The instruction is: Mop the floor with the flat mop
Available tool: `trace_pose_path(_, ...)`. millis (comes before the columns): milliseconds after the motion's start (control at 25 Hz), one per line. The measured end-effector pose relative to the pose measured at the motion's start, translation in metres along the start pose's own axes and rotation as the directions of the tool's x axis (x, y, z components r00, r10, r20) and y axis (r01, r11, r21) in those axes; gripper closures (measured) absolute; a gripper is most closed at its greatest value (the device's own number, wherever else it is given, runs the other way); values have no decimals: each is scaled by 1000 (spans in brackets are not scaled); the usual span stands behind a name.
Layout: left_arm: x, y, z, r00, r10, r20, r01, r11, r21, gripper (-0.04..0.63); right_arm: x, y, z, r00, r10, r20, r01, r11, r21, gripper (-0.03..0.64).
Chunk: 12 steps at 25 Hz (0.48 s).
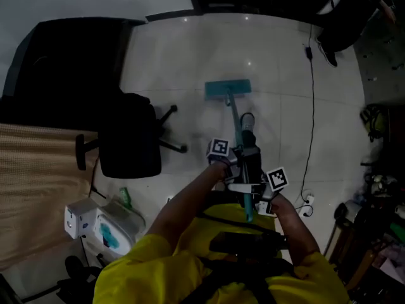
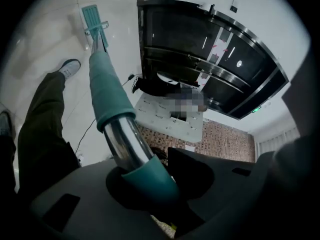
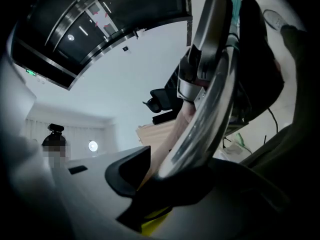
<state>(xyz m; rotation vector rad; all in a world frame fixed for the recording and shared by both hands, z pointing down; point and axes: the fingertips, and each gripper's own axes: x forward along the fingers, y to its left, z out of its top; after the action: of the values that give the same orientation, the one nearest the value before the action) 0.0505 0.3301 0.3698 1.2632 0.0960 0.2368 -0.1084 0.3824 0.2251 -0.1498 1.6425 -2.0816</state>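
Two grippers on one handle. Head view: we see the flat mop [image 1: 228, 89] with its pad down on the tiled floor [image 1: 183, 56], right of the office chair [image 1: 130, 138]. The left gripper [image 1: 237, 159] sits further down the handle [image 1: 235, 116] than the right gripper [image 1: 253, 198]. Left gripper view: jaws closed round the teal sleeve and steel tube. Right gripper view: jaws clamped on the steel tube.

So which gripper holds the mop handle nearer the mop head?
The left gripper: it clamps the handle below the right gripper, closer to the teal mop head.
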Motion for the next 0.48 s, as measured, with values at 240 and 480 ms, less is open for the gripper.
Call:
trace_pose_path(240,33,28,176,997,-28,66,26,999,40,482,-20,-37,165,993,-56,-103,55,998,-14,479)
trace_pose_path(480,38,64,317,984,-93,151,87,995,42,482,-33,-95,296,973,-147,-178,140,989,-50,480)
